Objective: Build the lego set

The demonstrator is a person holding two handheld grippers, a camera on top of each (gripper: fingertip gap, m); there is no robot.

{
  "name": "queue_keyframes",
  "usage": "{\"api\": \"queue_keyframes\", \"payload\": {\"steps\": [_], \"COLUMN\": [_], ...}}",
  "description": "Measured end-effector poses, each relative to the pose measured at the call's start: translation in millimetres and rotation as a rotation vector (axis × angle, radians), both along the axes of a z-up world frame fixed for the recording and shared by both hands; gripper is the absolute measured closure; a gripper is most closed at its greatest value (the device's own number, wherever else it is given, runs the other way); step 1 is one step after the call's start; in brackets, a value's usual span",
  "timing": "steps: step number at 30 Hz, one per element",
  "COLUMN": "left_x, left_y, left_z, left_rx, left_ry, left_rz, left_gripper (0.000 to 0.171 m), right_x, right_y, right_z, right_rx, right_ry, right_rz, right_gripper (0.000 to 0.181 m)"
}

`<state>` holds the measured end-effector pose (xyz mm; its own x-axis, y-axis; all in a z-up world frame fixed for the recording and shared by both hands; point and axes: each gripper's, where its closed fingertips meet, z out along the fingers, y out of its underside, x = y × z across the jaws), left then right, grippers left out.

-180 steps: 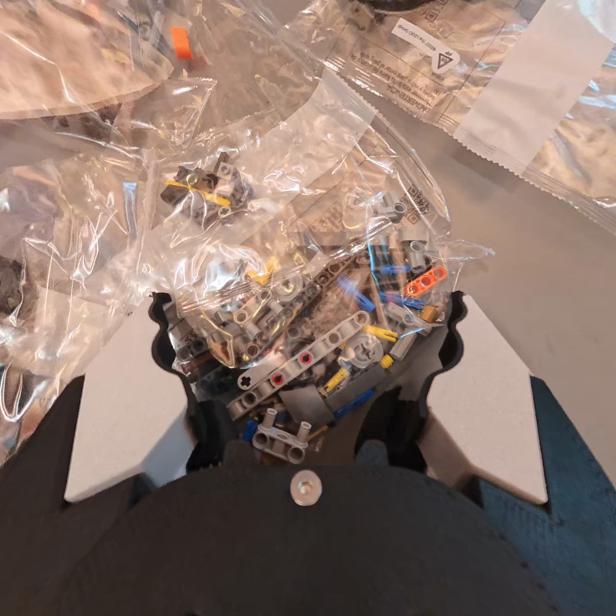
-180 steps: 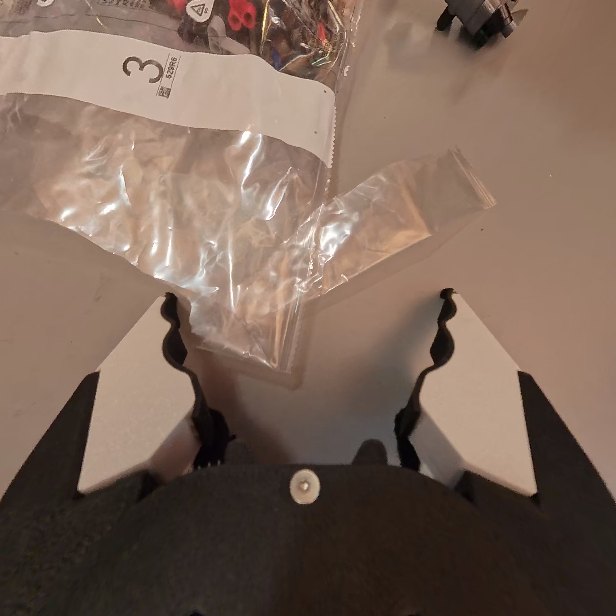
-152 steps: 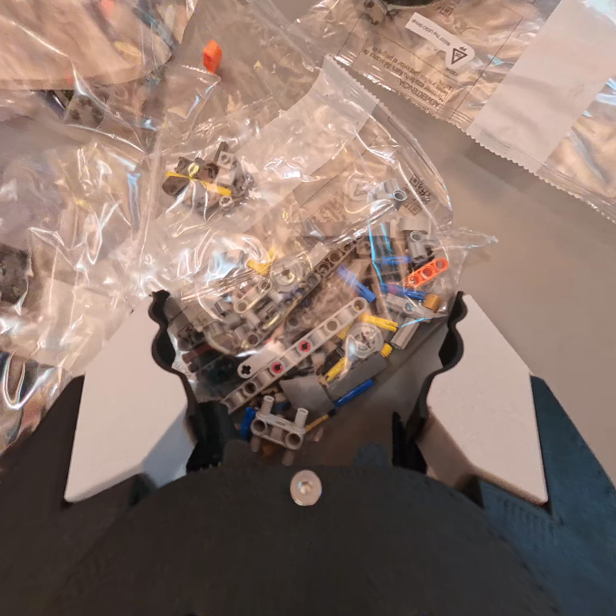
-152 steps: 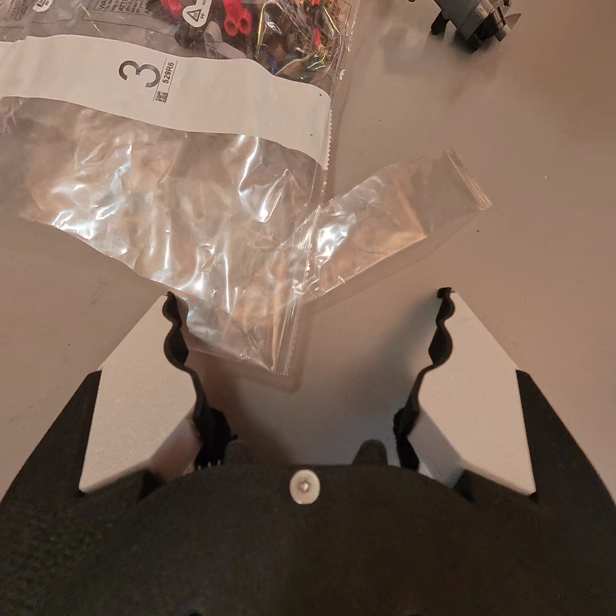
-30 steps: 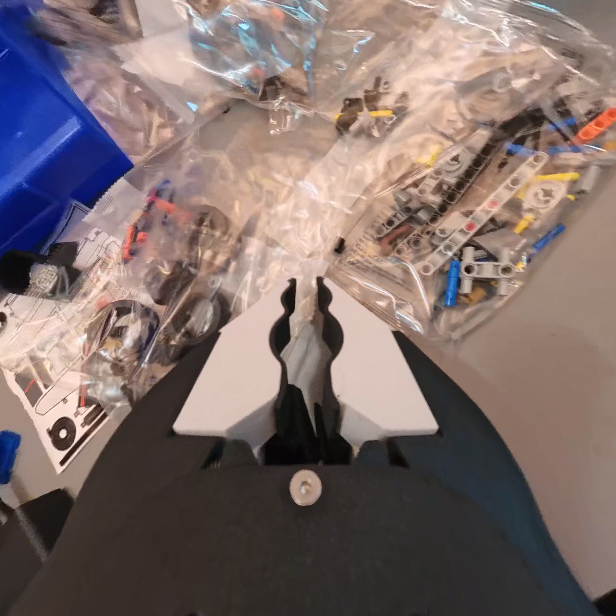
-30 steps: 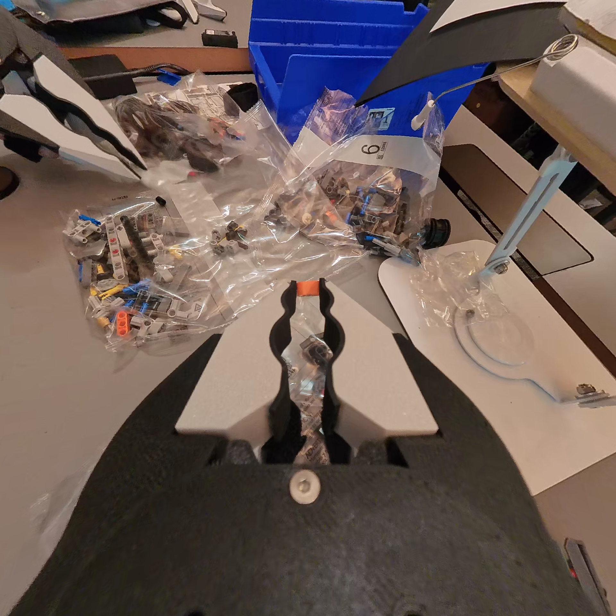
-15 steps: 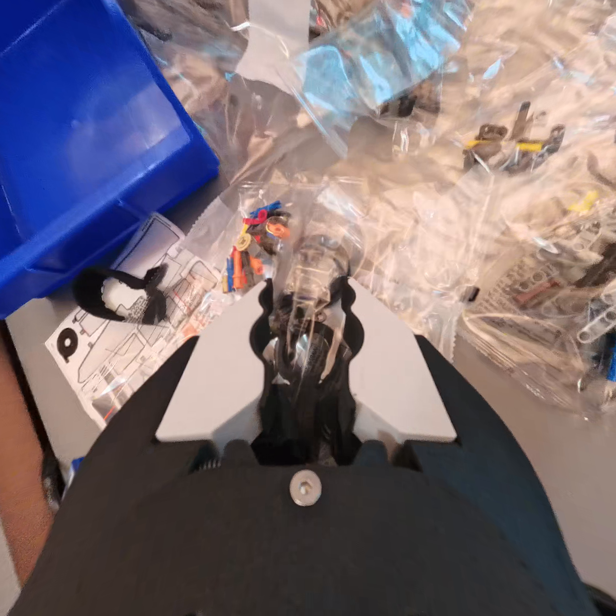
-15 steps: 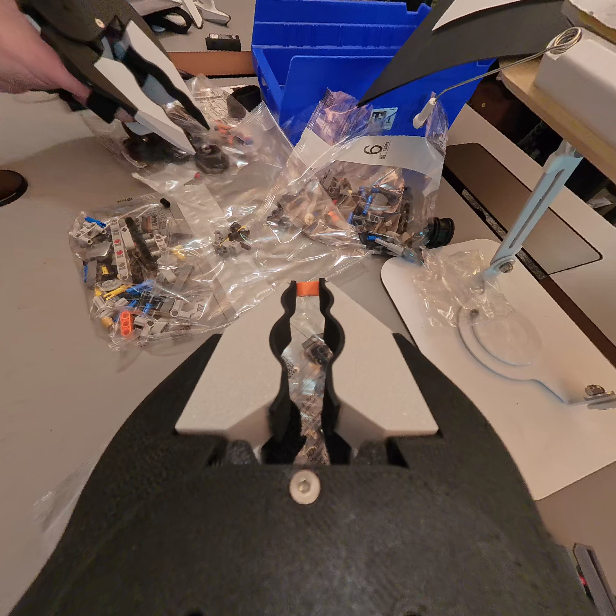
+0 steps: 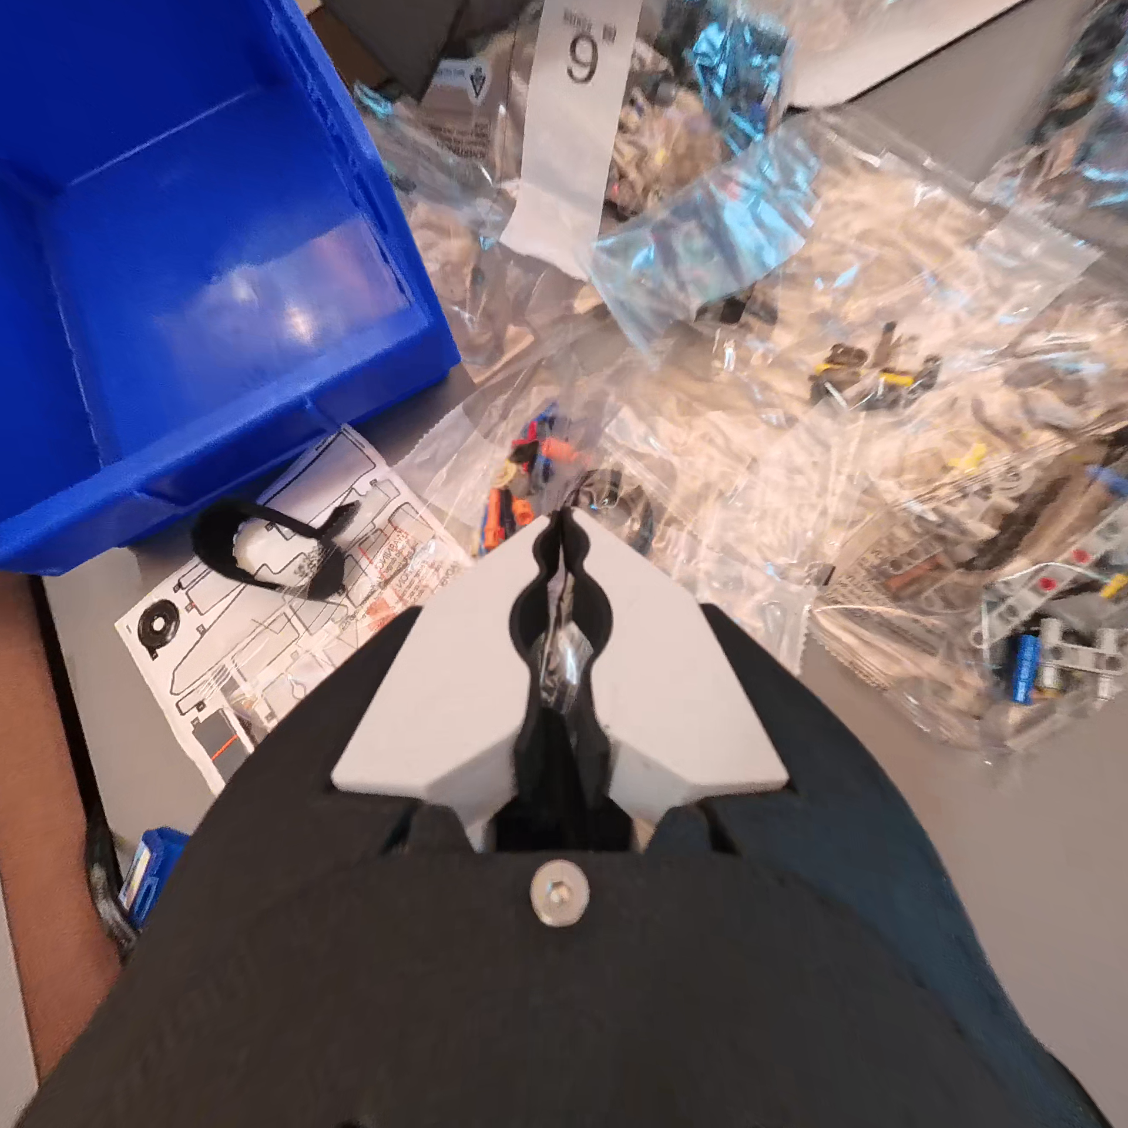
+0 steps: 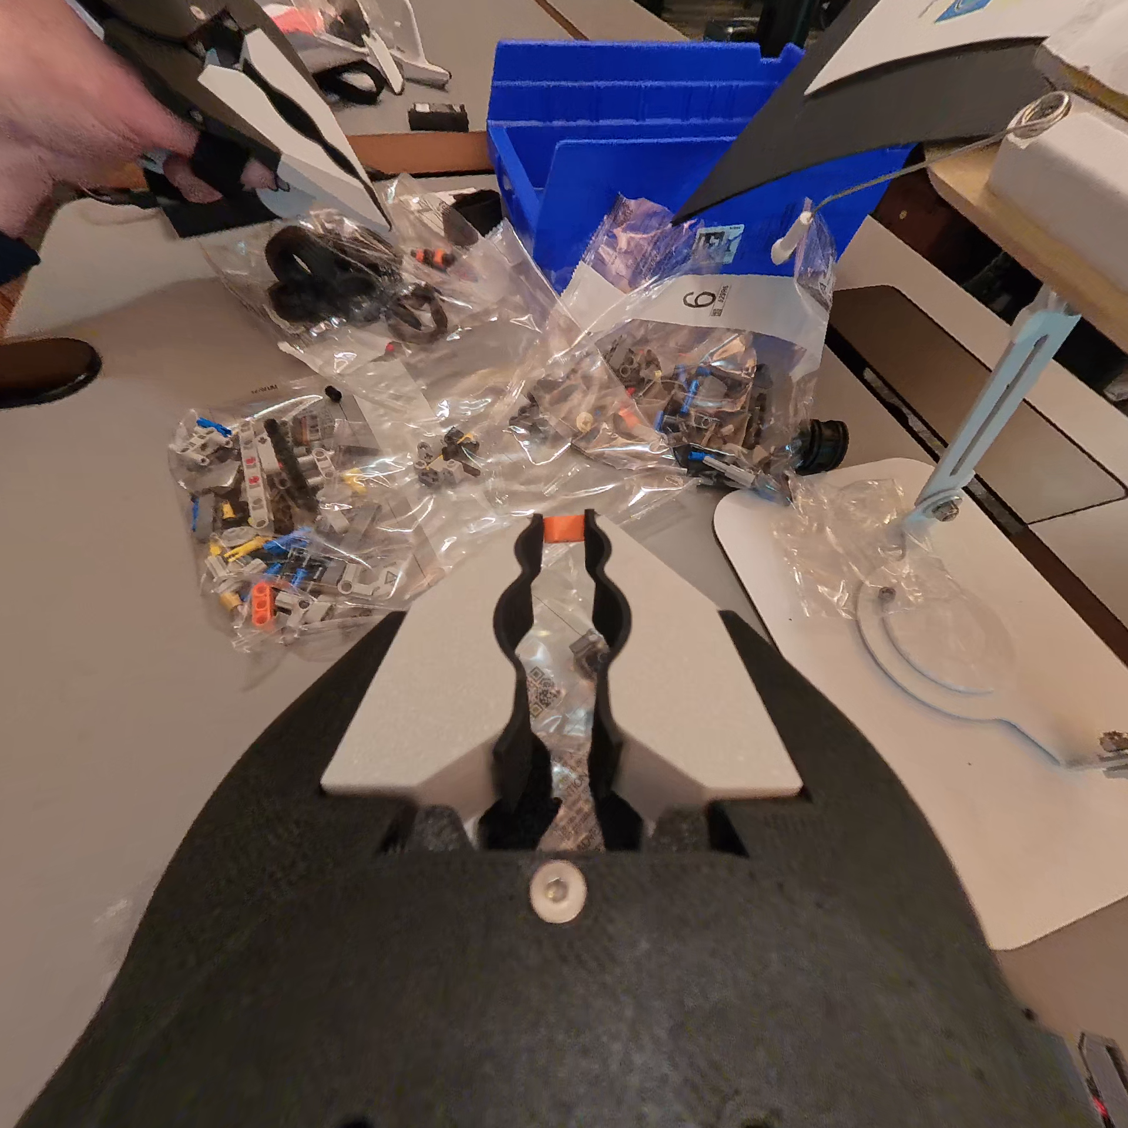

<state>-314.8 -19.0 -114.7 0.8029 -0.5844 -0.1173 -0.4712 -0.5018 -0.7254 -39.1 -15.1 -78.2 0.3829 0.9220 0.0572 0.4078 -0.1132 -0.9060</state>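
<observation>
My left gripper (image 9: pixel 561 519) is shut on the top edge of a clear bag (image 9: pixel 537 470) holding black tyres and small orange and blue pieces. In the right wrist view a hand holds this gripper (image 10: pixel 378 216) at the upper left, pinching the tyre bag (image 10: pixel 329 274). My right gripper (image 10: pixel 564 519) is shut on a small clear bag (image 10: pixel 561 647), with an orange piece (image 10: pixel 564 528) between its tips. A bag of grey, blue and yellow pieces (image 10: pixel 287 519) lies on the grey table. A numbered bag (image 10: pixel 690 378) leans against the blue bin (image 10: pixel 641 122).
The empty blue bin (image 9: pixel 183 244) stands left of the bag pile, with a printed sheet (image 9: pixel 274 610) and a black strap in front of it. A white stand base (image 10: pixel 915 671) with crumpled plastic lies on the right. A small grey assembly (image 10: pixel 445 464) sits in a bag mid-table.
Both grippers were open over bags six seconds ago. My left gripper moved left from the grey pieces bag to the tyre bag and closed on it. The right gripper stays shut on the small bag.
</observation>
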Motion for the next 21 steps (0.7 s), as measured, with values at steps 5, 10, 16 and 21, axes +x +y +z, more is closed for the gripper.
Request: {"api": "queue_keyframes", "payload": {"steps": [5, 10, 16, 21], "left_x": [18, 59, 117, 154], "left_y": [-16, -42, -65, -67], "left_z": [35, 63, 69, 44], "left_rx": [0.007, -0.015, -0.063, -0.139], "left_ry": [-0.119, -0.202, -0.232, -0.199], "left_rz": [-0.054, -0.17, -0.319, -0.382], "left_gripper": [0.171, 0.171, 0.171, 0.171], "right_x": [-10, -24, -29, -29], "right_y": [-16, -41, -63, -62], "right_z": [14, 34, 49, 31], "right_rx": [0.001, -0.004, 0.015, -0.008], "right_ry": [0.076, 0.172, 0.23, 0.124], "right_rz": [0.093, 0.218, 0.327, 0.318], "right_gripper": [0.17, 0.171, 0.181, 0.181]}}
